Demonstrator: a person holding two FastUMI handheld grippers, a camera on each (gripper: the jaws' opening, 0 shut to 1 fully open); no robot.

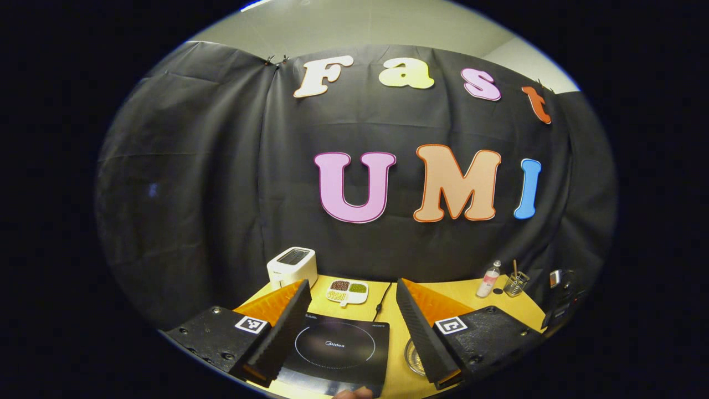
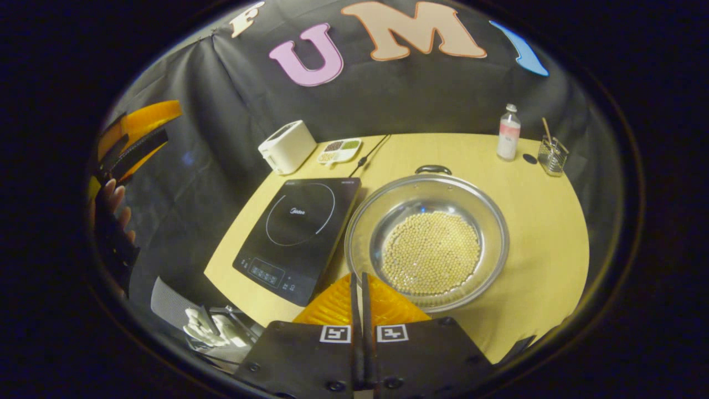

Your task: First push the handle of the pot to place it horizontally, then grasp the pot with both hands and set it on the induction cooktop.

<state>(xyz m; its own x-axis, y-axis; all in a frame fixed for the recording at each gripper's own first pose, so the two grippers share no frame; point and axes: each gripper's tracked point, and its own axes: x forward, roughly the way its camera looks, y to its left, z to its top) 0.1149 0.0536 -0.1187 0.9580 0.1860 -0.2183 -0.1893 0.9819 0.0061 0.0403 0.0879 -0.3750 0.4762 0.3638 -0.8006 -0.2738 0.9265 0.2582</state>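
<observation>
The pot [image 2: 426, 241] stands on the yellow surface [image 2: 543, 221], touching or just beside the right edge of the induction cooktop [image 2: 299, 235], toward the near edge. It is a wide, shallow steel pot with a layer of pale round beans [image 2: 431, 252] over its bottom. One dark handle [image 2: 433, 169] shows at its far rim, pointing toward the back edge of the surface; the near rim is hidden behind the right gripper [image 2: 360, 288], so I cannot tell whether a second handle sits there. The right gripper hangs above the near rim with its jaws closed together, nothing between them.

The cooktop lies flat with a bare top, its control panel toward the near left corner. In the left gripper view the left gripper [image 1: 349, 327] is held over the near edge of the cooktop [image 1: 338, 346], jaws wide apart and holding nothing.

Along the back edge stand a white toaster [image 2: 287, 147] at the left corner, a small divided dish [image 2: 339, 151] of grains beside it, and a black cable [image 2: 372, 151] running toward the cooktop. Near the back right corner are a small bottle [image 2: 508, 133] and a glass holder [image 2: 552, 155] with a stick in it.
</observation>
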